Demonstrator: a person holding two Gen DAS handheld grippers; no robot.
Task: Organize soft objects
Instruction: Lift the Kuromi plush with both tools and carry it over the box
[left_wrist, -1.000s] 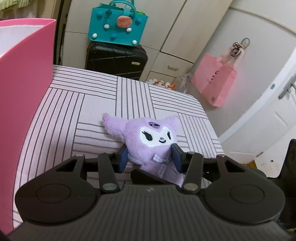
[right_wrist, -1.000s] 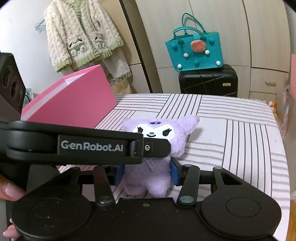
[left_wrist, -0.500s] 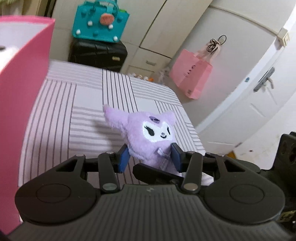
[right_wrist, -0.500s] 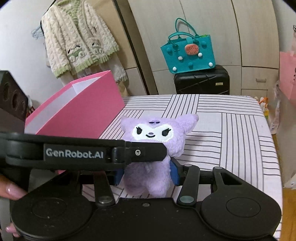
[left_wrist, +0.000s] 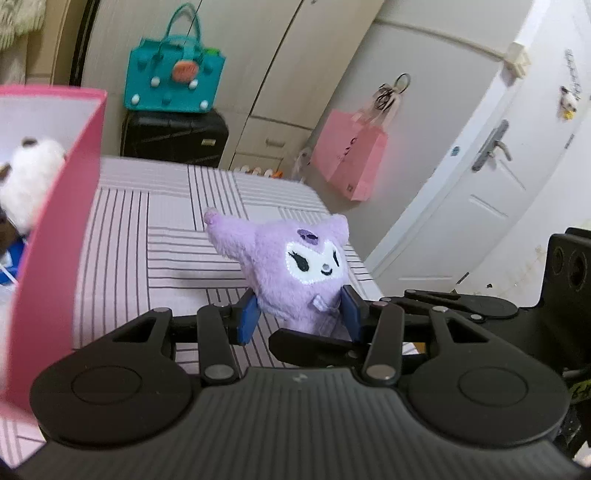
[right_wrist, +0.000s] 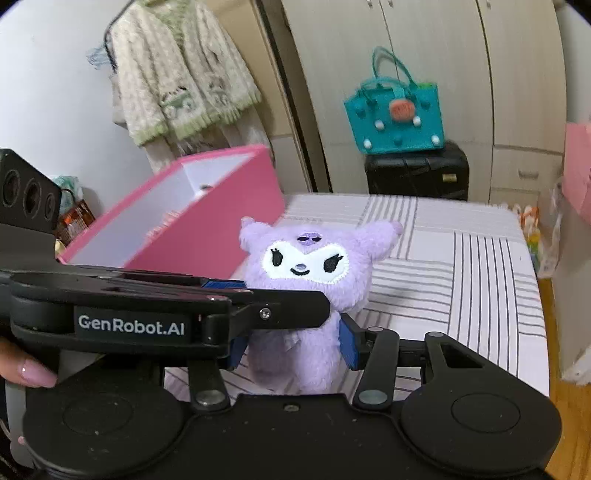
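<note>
Left gripper (left_wrist: 299, 314): I have it clamped on the purple plush (left_wrist: 299, 269).
Right gripper (right_wrist: 291, 347): pinching it too.
Risk: snagging the pink box (left_wrist: 55, 236) rim at 9 o'clock.

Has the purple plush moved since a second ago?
Yes. The plush has come up off the striped bed and nearer the pink box, now overlapping the box's wall.

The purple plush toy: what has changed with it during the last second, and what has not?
The purple plush toy was lifted off the striped bed cover and carried toward the pink box, whose inside now shows. Both tools, left and right, stayed shut on it, and it stayed upright.
</note>
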